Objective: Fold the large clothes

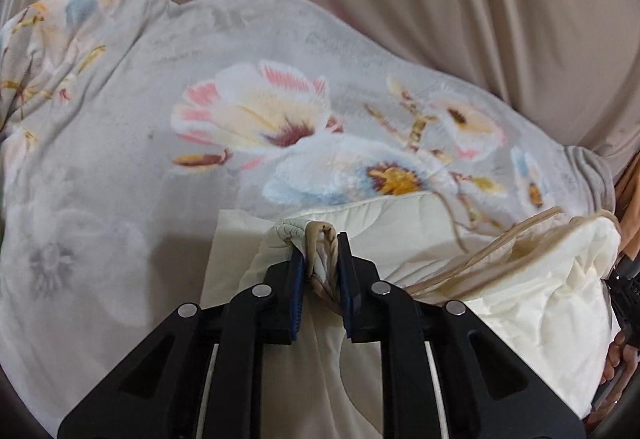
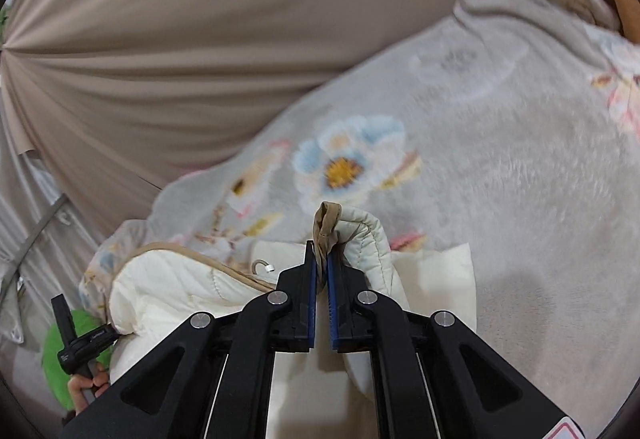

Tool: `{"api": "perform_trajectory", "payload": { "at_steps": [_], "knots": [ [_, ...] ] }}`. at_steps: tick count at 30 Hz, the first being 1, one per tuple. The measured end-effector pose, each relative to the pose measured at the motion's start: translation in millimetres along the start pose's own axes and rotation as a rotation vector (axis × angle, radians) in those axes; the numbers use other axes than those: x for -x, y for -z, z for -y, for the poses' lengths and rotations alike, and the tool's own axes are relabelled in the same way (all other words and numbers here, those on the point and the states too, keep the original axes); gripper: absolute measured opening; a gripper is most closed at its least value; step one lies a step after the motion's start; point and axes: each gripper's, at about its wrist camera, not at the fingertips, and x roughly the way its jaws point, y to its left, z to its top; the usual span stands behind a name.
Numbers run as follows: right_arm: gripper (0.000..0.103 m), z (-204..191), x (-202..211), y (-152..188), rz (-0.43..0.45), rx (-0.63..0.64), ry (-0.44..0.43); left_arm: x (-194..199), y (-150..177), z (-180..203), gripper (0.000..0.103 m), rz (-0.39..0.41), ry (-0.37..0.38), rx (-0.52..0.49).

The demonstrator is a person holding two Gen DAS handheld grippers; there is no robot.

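Pinching the cream quilt (image 1: 400, 235) edge, left gripper (image 1: 322, 263) and right gripper (image 2: 322, 271).

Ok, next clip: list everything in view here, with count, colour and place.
quilt: one, cream with tan piping, bunched in front, an edge in each gripper
blanket: one, grey fleece with flowers, spread under the quilt
curtain: one, beige, behind the blanket
green thing: one, low at the left of the right wrist view, unclear what
left gripper: black with blue pads, shut on the quilt
right gripper: same, shut on the quilt
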Motion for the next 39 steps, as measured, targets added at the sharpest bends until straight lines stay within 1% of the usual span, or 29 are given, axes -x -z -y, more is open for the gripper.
{"api": "perform_trajectory", "payload": {
  "at_steps": [3, 5, 7, 11, 13, 15, 16, 17, 18, 19, 20, 21, 22, 23, 24, 25, 26, 27, 29, 31, 32, 34, 35, 36, 38, 39],
  "knots": [
    [0.005, 10.5, -20.9, 4.1, -0.054, -0.02, 0.02, -13.9, 2.7, -1.7, 0.017, -0.019, 0.009, 0.007],
    [0.004, 10.8, -29.2, 5.8, -0.076, -0.012, 0.043, -22.2, 6.3, -4.0, 0.018, -0.025, 0.021, 0.013],
    [0.004, 4.9, -34.4, 8.9, -0.091, 0.025, 0.089, -25.7, 10.4, -3.2, 0.018, -0.015, 0.019, 0.011],
    [0.004, -6.9, -41.2, 13.1, -0.103, 0.096, 0.164, -27.6, 13.0, 5.0, 0.018, 0.004, -0.014, -0.017],
    [0.005, -3.7, -41.3, 12.8, -0.108, 0.084, 0.15, -26.4, 12.2, 3.0, 0.018, 0.012, -0.002, -0.009],
    [0.009, 3.4, -32.9, 9.7, -0.1, 0.032, 0.101, -19.0, 11.0, -3.2, 0.021, 0.029, 0.028, 0.018],
    [0.011, 6.9, -24.1, 7.3, -0.084, 0.001, 0.07, -9.3, 10.8, -7.2, 0.026, 0.045, 0.04, 0.036],
    [0.019, 7.2, -14.6, 5.3, -0.062, -0.019, 0.053, 3.7, 10.8, -10.6, 0.032, 0.067, 0.052, 0.054],
    [0.036, 7.0, 2.3, 2.5, -0.013, -0.032, 0.041, 21.5, 11.7, -14.2, 0.036, 0.103, 0.068, 0.066],
    [0.042, 4.0, 18.4, 0.2, 0.035, -0.027, 0.042, 45.2, 13.1, -16.9, 0.05, 0.159, 0.065, 0.068],
    [0.047, -1.1, 36.3, -1.3, 0.088, -0.01, 0.037, 62.7, 14.4, -16.8, 0.065, 0.206, 0.041, 0.057],
    [0.047, -9.9, 55.0, -2.0, 0.137, 0.022, 0.03, 82.2, 15.2, -15.2, 0.068, 0.259, 0.014, 0.035],
    [0.047, -20.7, 68.6, -1.3, 0.169, 0.059, 0.025, 102.2, 15.2, -10.2, 0.068, 0.303, -0.006, -0.001],
    [0.047, -34.1, 79.0, 1.0, 0.186, 0.106, 0.015, 118.5, 14.0, -2.0, 0.068, 0.323, -0.015, -0.036],
    [0.047, -54.9, 86.0, 6.9, 0.184, 0.174, -0.008, 128.6, 12.7, 5.9, 0.068, 0.33, -0.007, -0.058],
    [0.046, -73.1, 86.6, 14.2, 0.162, 0.227, -0.028, 138.8, 12.6, 19.2, 0.068, 0.335, 0.03, -0.089],
    [0.045, -90.8, 84.4, 23.5, 0.131, 0.279, -0.051, 144.1, 14.1, 32.4, 0.068, 0.331, 0.075, -0.12],
    [0.043, -113.0, 77.1, 38.3, 0.083, 0.341, -0.085, 144.6, 18.6, 51.5, 0.068, 0.306, 0.129, -0.166],
    [0.041, -151.1, 54.2, 74.4, -0.026, 0.453, -0.141, 130.7, 30.1, 81.1, 0.068, 0.241, 0.202, -0.231],
    [0.033, -172.9, 31.8, 106.0, -0.112, 0.544, -0.166, 106.2, 45.3, 103.6, 0.068, 0.16, 0.225, -0.28],
    [0.029, -178.5, 22.6, 117.7, -0.138, 0.578, -0.159, 91.5, 53.1, 110.4, 0.068, 0.124, 0.211, -0.295],
    [0.028, -179.4, 2.6, 134.2, -0.193, 0.62, -0.127, 63.7, 63.3, 110.7, 0.068, 0.063, 0.176, -0.298],
    [0.026, -175.0, -1.0, 135.4, -0.197, 0.627, -0.105, 52.5, 67.2, 106.6, 0.068, 0.039, 0.154, -0.29],
    [0.024, -165.6, -3.2, 132.7, -0.195, 0.623, -0.08, 43.4, 70.0, 99.9, 0.067, 0.024, 0.125, -0.28],
    [0.022, -142.2, 1.0, 119.3, -0.173, 0.575, -0.035, 32.5, 69.9, 78.0, 0.067, 0.039, 0.061, -0.258],
    [0.021, -126.3, 5.4, 107.7, -0.156, 0.531, -0.004, 32.6, 69.4, 68.9, 0.068, 0.045, 0.051, -0.248]
  ]
}}
